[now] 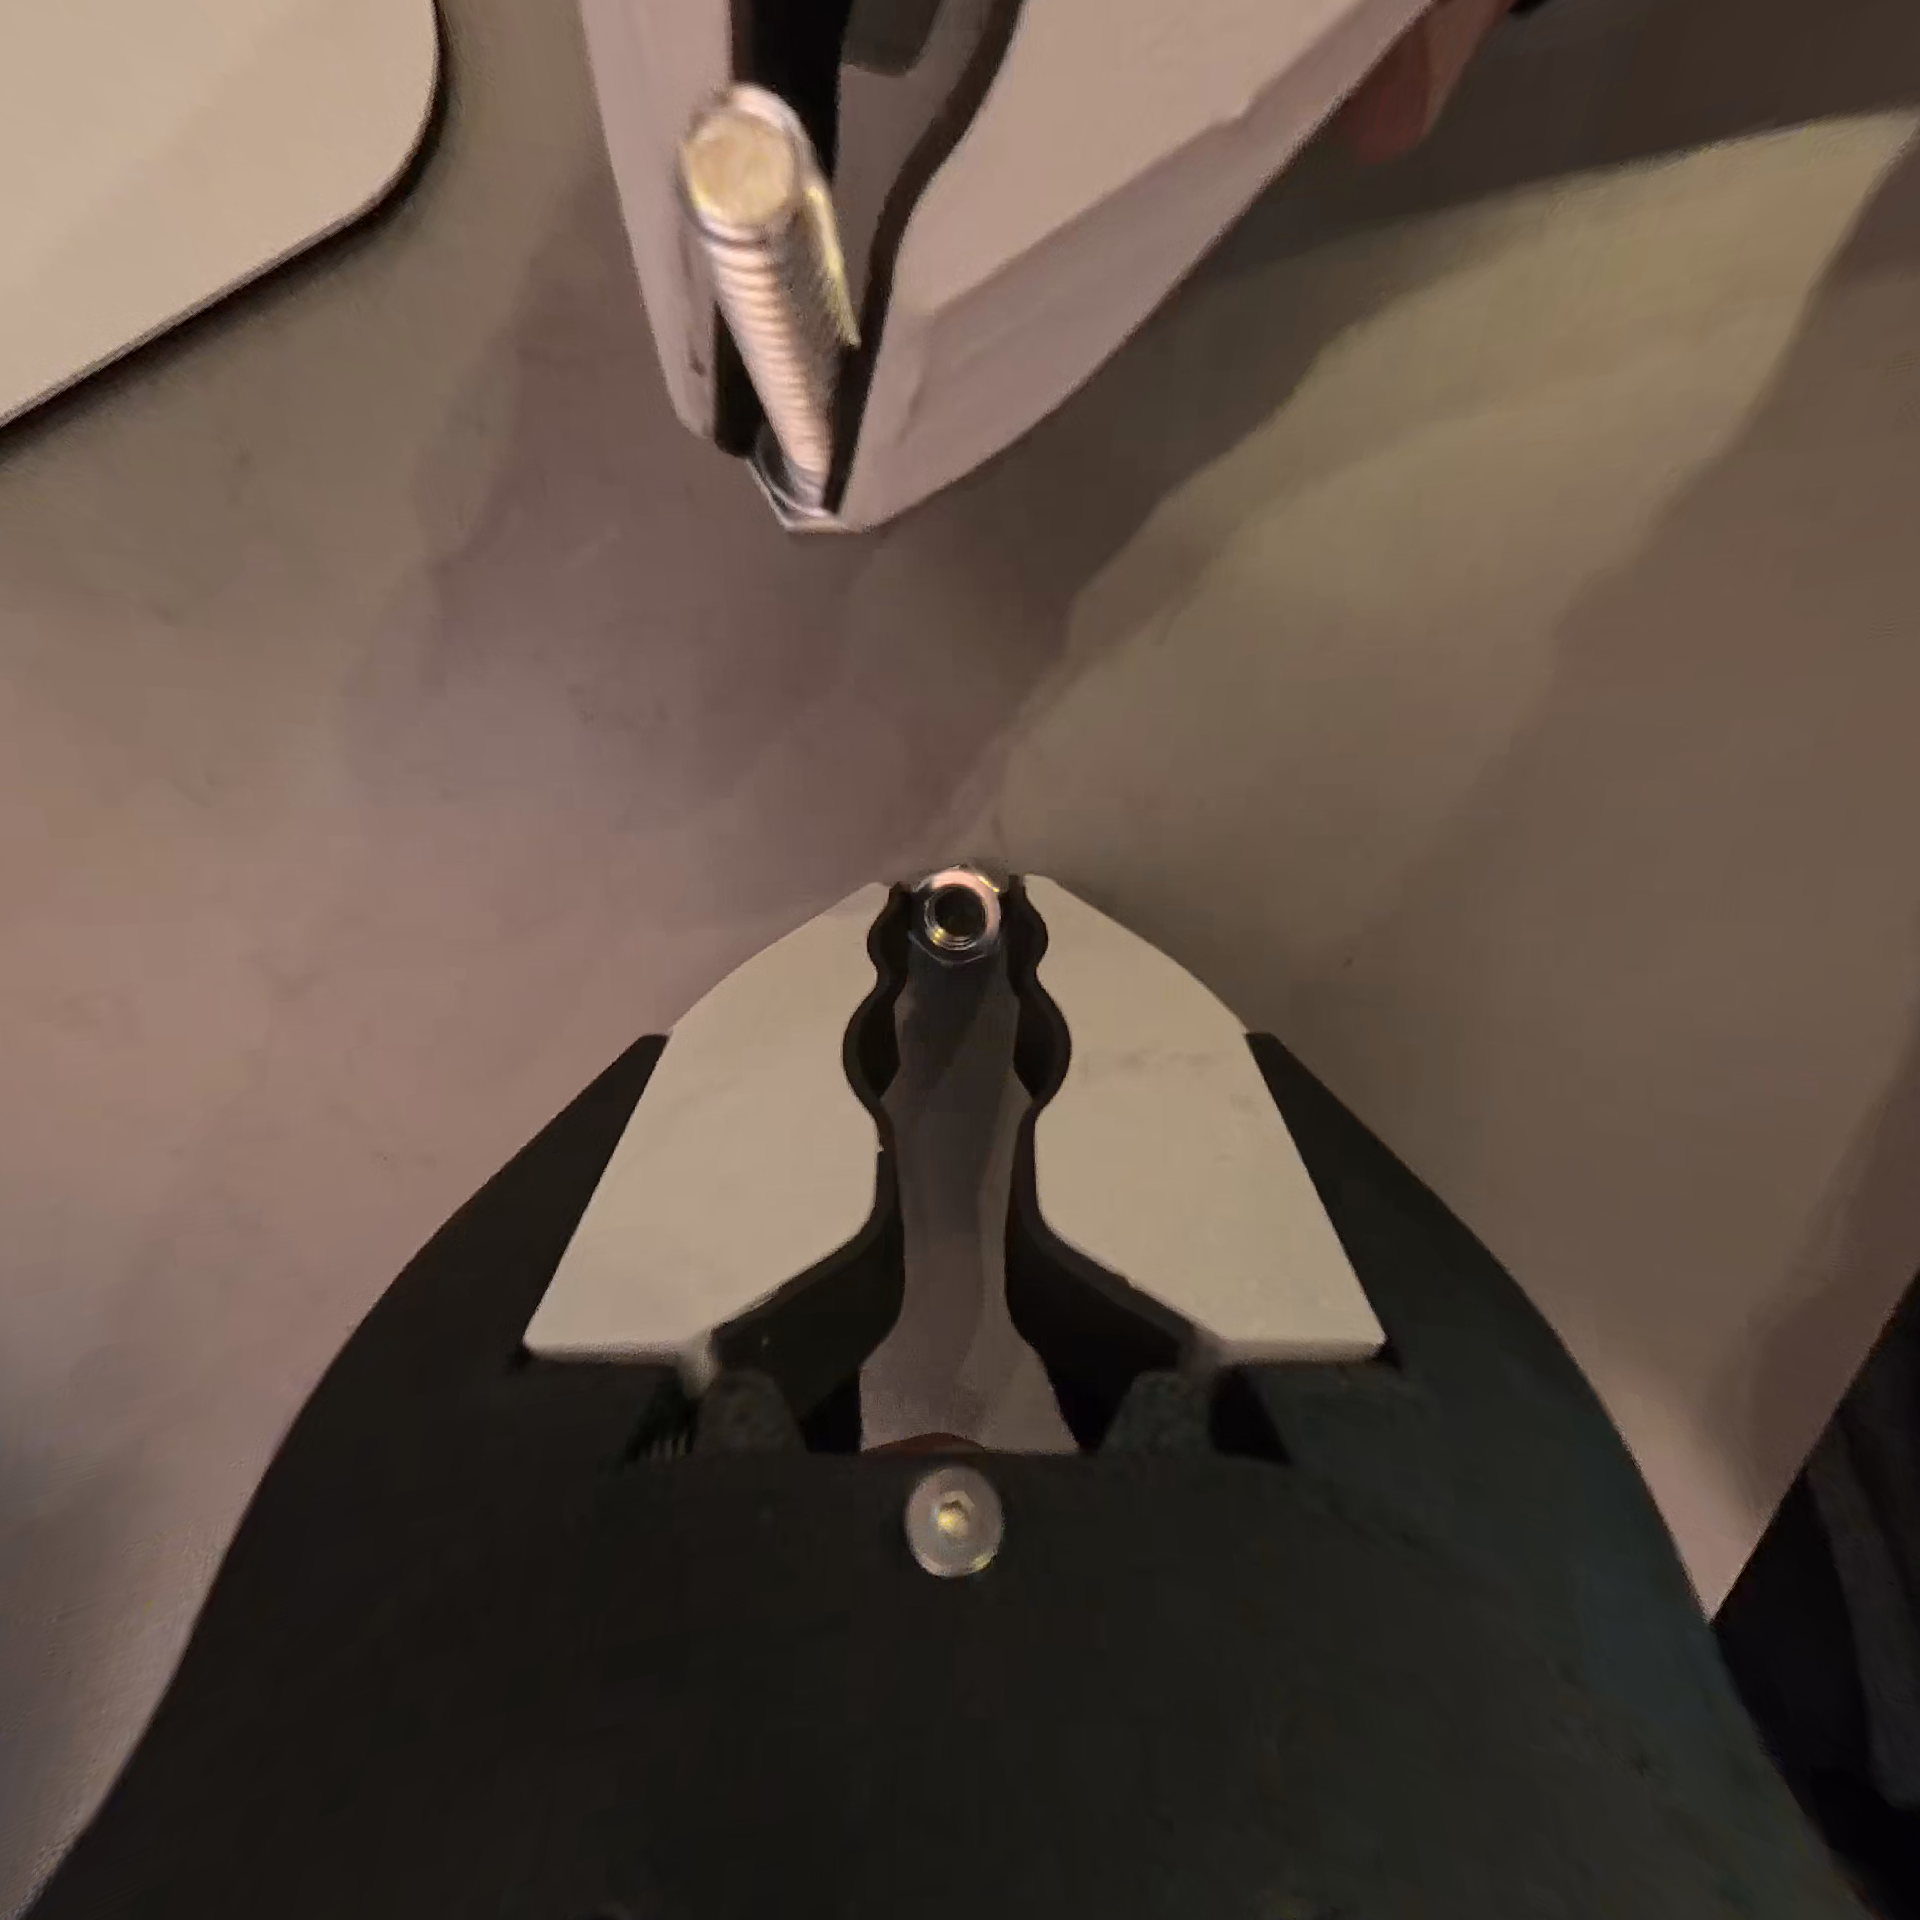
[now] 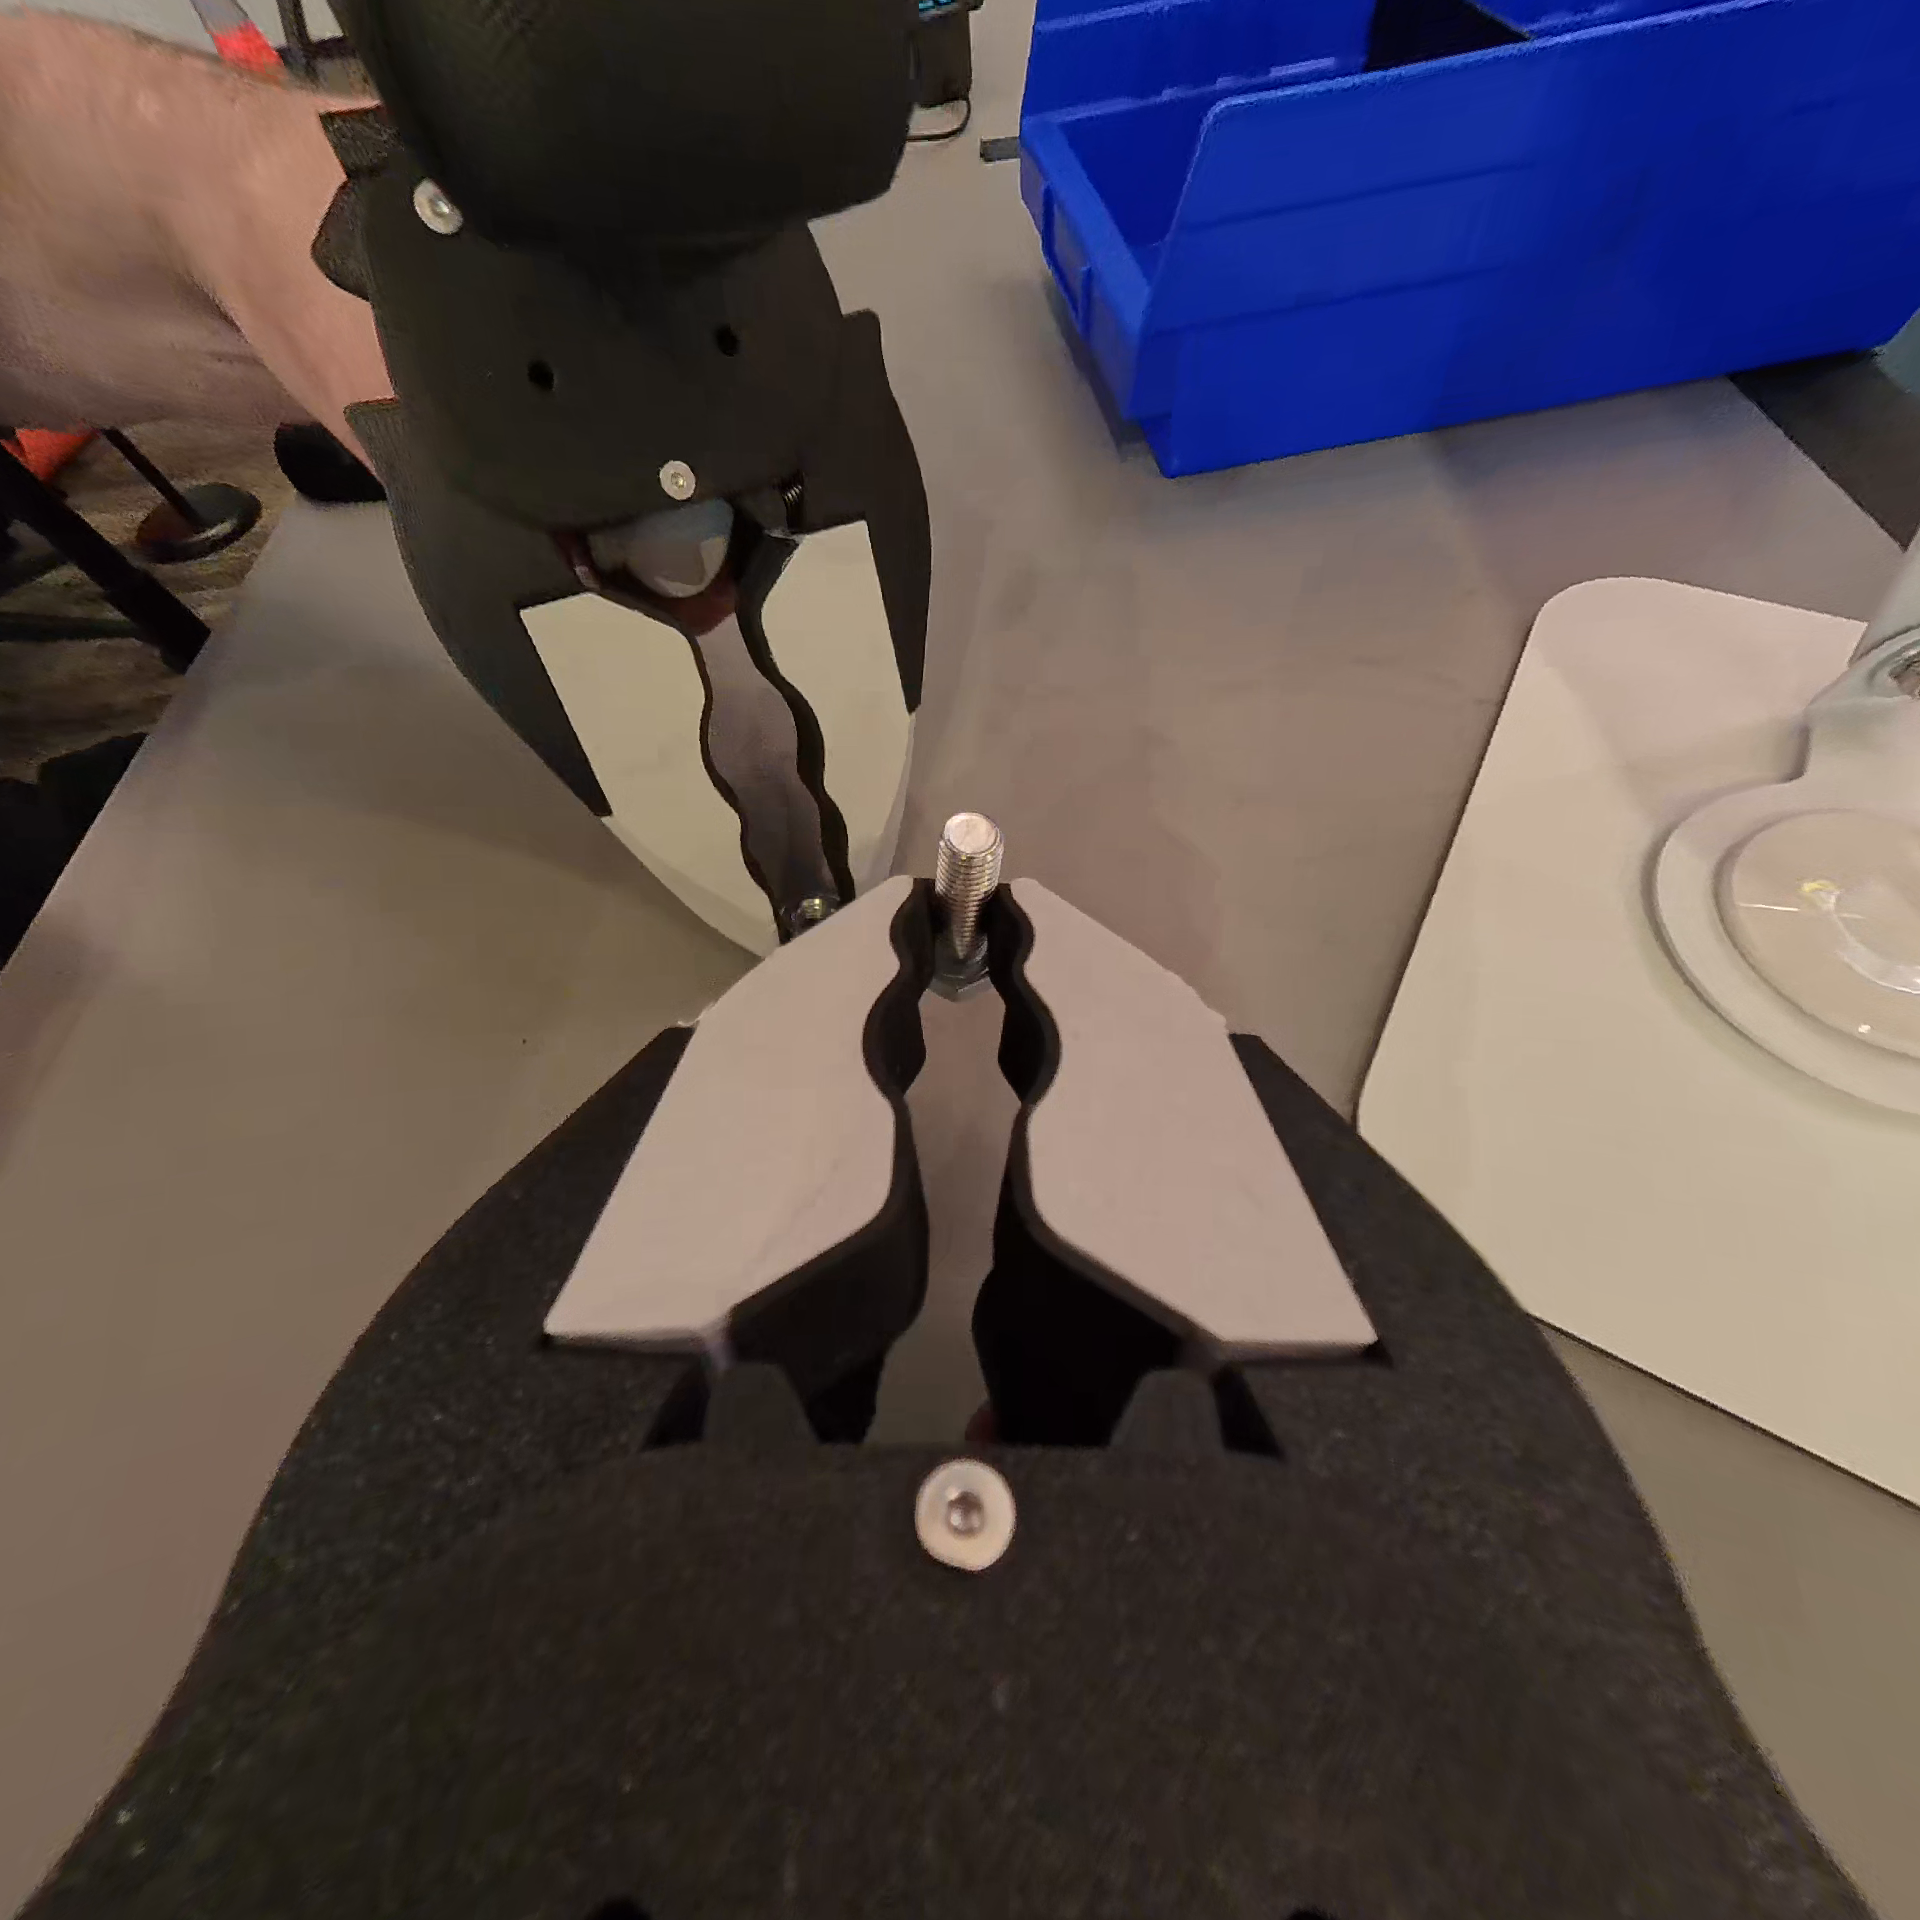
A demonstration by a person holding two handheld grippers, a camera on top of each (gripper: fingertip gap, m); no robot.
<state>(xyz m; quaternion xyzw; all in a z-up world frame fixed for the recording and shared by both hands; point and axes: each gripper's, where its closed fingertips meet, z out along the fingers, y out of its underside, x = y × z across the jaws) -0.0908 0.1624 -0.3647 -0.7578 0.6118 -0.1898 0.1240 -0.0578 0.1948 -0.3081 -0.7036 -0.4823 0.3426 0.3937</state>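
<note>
Shiny threaded metal bolt [image 2: 966, 883]; glossy blue plastic bin [image 2: 1455, 291] (table [image 2: 1195, 675] matt).

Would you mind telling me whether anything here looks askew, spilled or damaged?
Nothing stands out. The left gripper pinches a silver nut at its fingertips, the right gripper clamps a threaded bolt pointing forward, and the blue bins sit upright on the grey table.

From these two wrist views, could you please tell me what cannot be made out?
- Bolt head: right wrist view, hidden between the right gripper jaws.
- Blue bin contents: hidden by its walls and cut off at the top edge.
- Clear glass object: cut off at the right edge.
- Nut outline: left wrist view, small, blurred.
</note>
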